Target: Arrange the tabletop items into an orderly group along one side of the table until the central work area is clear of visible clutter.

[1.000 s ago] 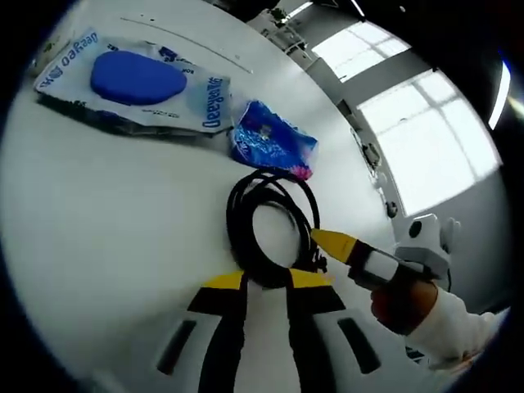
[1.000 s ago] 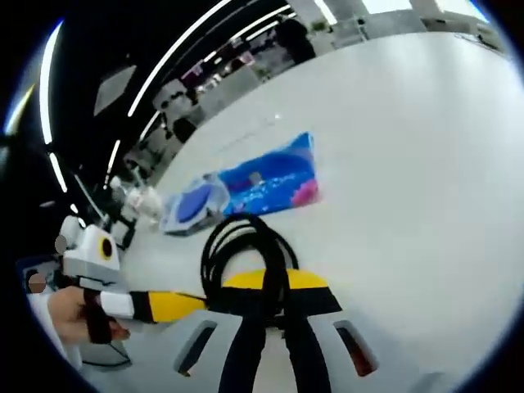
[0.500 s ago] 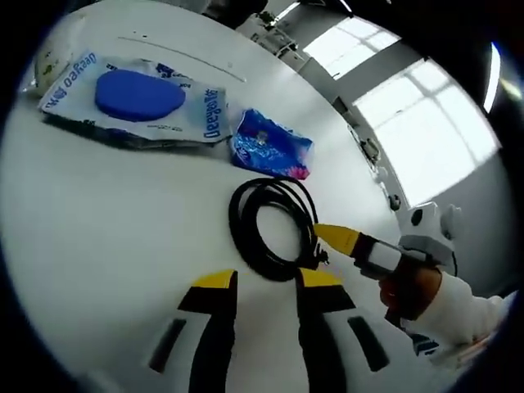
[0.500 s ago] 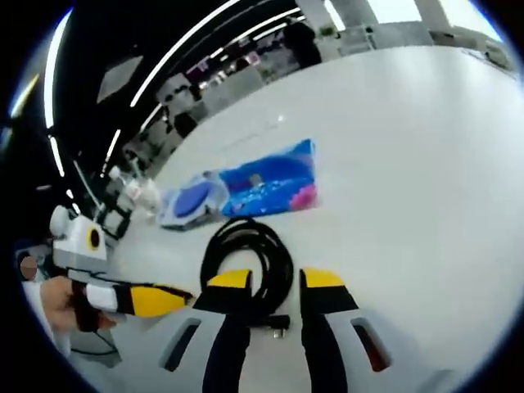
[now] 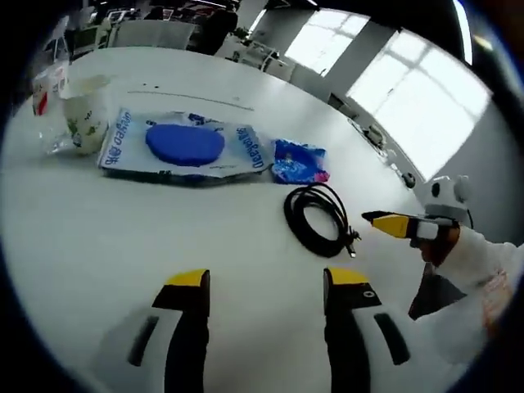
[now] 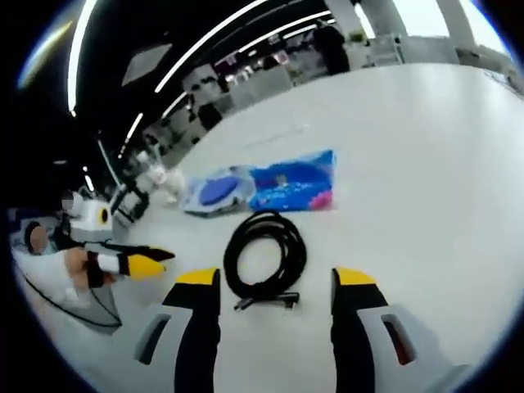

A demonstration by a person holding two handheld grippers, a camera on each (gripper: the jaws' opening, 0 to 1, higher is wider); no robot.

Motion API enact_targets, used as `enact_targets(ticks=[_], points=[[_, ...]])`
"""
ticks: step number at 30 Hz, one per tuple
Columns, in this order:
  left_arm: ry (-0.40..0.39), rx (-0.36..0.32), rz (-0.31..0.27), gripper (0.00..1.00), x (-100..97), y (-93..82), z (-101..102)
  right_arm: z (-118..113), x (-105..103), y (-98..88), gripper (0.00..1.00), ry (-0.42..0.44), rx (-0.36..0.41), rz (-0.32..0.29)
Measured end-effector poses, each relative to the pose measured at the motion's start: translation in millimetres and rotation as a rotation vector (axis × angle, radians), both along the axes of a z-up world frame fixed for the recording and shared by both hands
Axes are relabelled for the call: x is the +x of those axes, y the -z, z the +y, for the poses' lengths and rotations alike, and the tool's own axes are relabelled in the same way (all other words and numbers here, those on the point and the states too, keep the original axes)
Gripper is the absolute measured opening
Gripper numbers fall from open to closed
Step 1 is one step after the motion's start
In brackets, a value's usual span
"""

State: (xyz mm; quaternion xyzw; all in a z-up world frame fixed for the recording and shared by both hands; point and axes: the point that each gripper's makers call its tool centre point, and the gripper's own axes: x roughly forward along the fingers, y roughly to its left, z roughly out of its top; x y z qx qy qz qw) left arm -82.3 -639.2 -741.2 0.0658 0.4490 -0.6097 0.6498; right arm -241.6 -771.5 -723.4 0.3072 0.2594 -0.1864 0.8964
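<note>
Left gripper view: the left gripper (image 5: 266,286) rises from 6 o'clock with its two yellow-tipped black jaws spread wide and nothing between them, over the white round table (image 5: 98,237).
Coiled black cable: the coiled black cable (image 5: 318,219) lies flat on the table at about 2 o'clock from the jaws, its plug ends pointing toward 4 o'clock.
Flat white plastic pack: the flat white plastic pack with a blue oval print (image 5: 185,149) lies at 11 o'clock; blue lettering runs along both short edges, reading roughly "Deeyeo", though the rest is too small to read.
Small blue crinkled packet: the small blue crinkled packet with a pink corner (image 5: 300,161) sits just beside the pack's right end, near the cable but apart from it; its print is unreadable.
Pale paper cup: the pale paper cup (image 5: 84,112) stands at 10 o'clock by the pack's left end, beside something clear with a red mark that cannot be made out.
Right gripper: the right gripper (image 5: 393,223) enters at 3 o'clock, held in a hand, near the cable's plugs without touching.
Right gripper view: its own jaws (image 6: 277,282) stand wide apart and empty, the cable (image 6: 264,254) just ahead of them at 12 o'clock and the blue packet (image 6: 295,181) and pack (image 6: 214,191) beyond.
Left gripper there: it (image 6: 146,264) shows at 9 o'clock, partly cut off.
</note>
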Motion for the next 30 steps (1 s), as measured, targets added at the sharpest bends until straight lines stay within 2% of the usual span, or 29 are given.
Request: enact_targets(ticks=[5, 6, 9, 14, 19, 22, 26, 30], points=[[-0.062, 0.008, -0.009, 0.62, 33.3, -0.7, 30.2, 2.9, -5.3, -7.6, 0.56, 0.0, 0.02, -0.012], [-0.096, 0.022, -0.01, 0.62, 43.2, 0.3, 39.0, 3.2, -5.5, -8.7, 0.57, 0.002, 0.023, -0.013], [-0.134, 0.015, -0.037, 0.66, 65.0, -2.9, 56.9, 5.7, -5.0, -13.8, 0.59, -0.004, 0.027, -0.018], [-0.159, 0.016, -0.079, 0.72, 96.9, -12.8, 85.9, 14.8, -4.1, -20.8, 0.62, -0.055, 0.023, -0.013], [-0.172, 0.019, -0.12, 0.76, 126.7, -20.7, 110.4, 21.0, -8.3, -23.7, 0.64, -0.068, 0.032, -0.003], [-0.151, 0.034, -0.154, 0.79, 136.0, -24.5, 120.1, 24.2, -12.0, -24.0, 0.65, -0.074, 0.04, 0.006], [-0.073, 0.081, -0.205, 0.8, 136.1, -28.7, 131.0, 28.2, -17.8, -22.9, 0.67, -0.077, 0.06, 0.019], [-0.045, 0.1, -0.234, 0.83, 138.0, -32.0, 138.0, 30.9, -27.2, -21.1, 0.68, -0.099, 0.048, 0.055]])
